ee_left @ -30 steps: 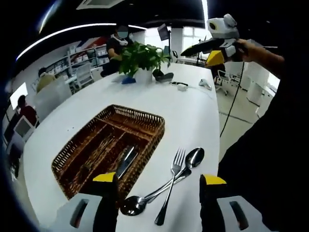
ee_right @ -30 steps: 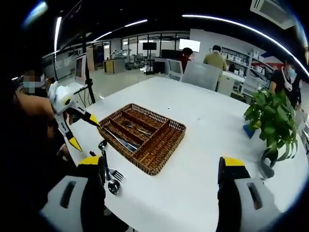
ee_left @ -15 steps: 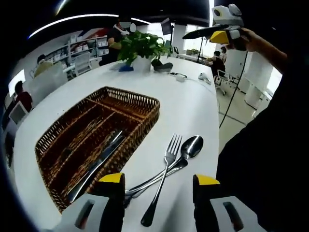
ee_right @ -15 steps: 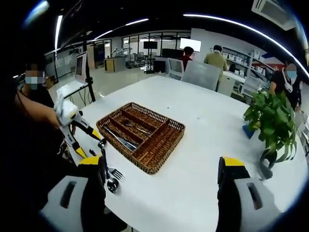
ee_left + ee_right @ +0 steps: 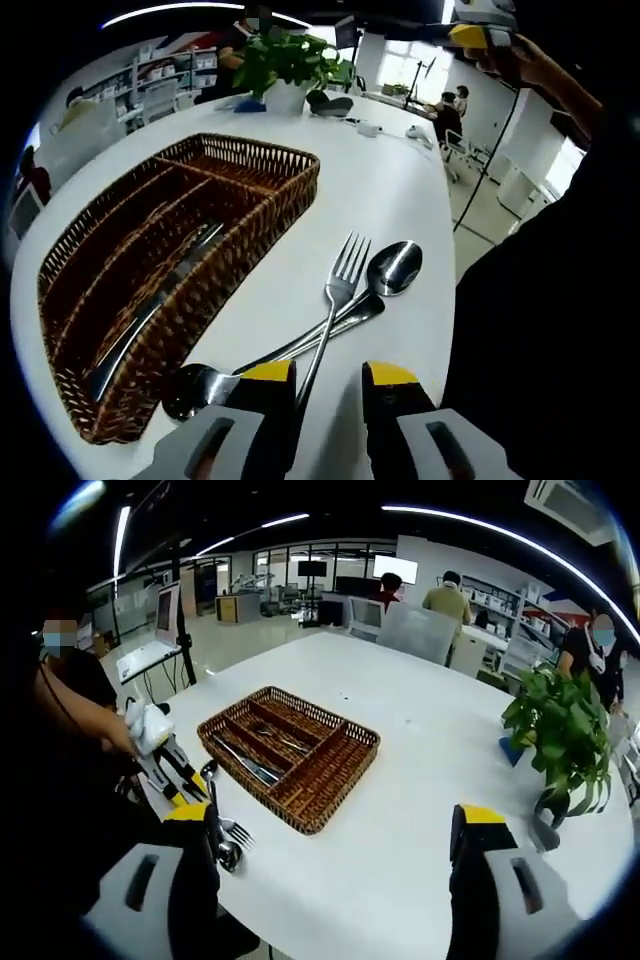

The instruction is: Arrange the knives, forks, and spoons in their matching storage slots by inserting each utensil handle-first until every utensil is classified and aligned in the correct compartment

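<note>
A steel fork (image 5: pixel 328 312) lies on the white table (image 5: pixel 385 185), tines away from me, across the handles of two spoons (image 5: pixel 393 268) (image 5: pixel 195 388). My left gripper (image 5: pixel 329 376) is low over the fork's handle. Its jaws are narrowed to either side of the handle and still apart. A wicker basket (image 5: pixel 235 255) with long compartments stands to the left, with a knife (image 5: pixel 150 305) in one slot. In the right gripper view the basket (image 5: pixel 335 780) sits mid-table, and the left gripper (image 5: pixel 172 780) is beside the loose utensils (image 5: pixel 228 838). My right gripper (image 5: pixel 333 816) hangs wide open above the table.
A potted plant (image 5: pixel 565 725) stands at the far end of the table, with a dark object (image 5: pixel 335 101) and small white items (image 5: pixel 375 128) nearby. The table edge runs just right of the fork. People sit at desks in the background.
The left gripper has dropped and closed in on the fork, and its jaws have narrowed around the handle. The right gripper stays open and nearly still.
</note>
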